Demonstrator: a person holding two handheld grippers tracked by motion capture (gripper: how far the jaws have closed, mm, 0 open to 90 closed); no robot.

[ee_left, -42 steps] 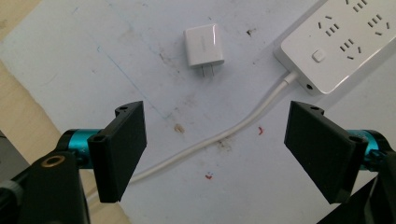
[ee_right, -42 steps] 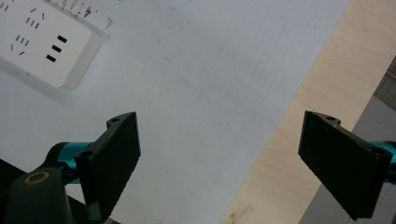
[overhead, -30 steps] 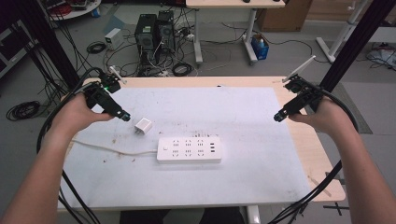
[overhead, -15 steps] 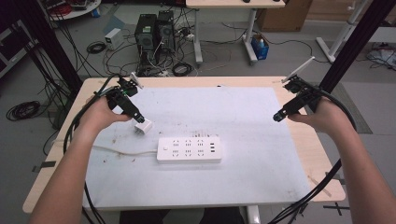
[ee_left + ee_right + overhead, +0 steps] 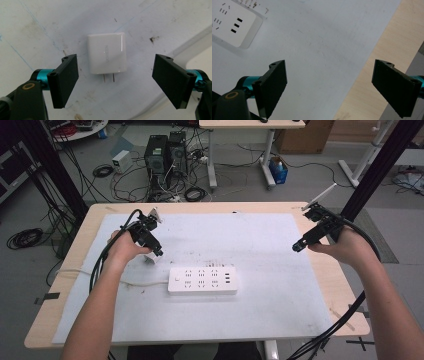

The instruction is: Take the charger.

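Work looks barely begun, judging by how things lie: the white charger rests flat on the white mat of the tabletop, its 2 prongs bare and unplugged, just beside the far-left corner of the power strip; the left claw hangs right over it, jaws spread wide on either side and touching nothing; the right claw waits released near the tabletop's right edge, well apart from the strip; gripping, lifting and presumably plugging the charger into a socket all remain.
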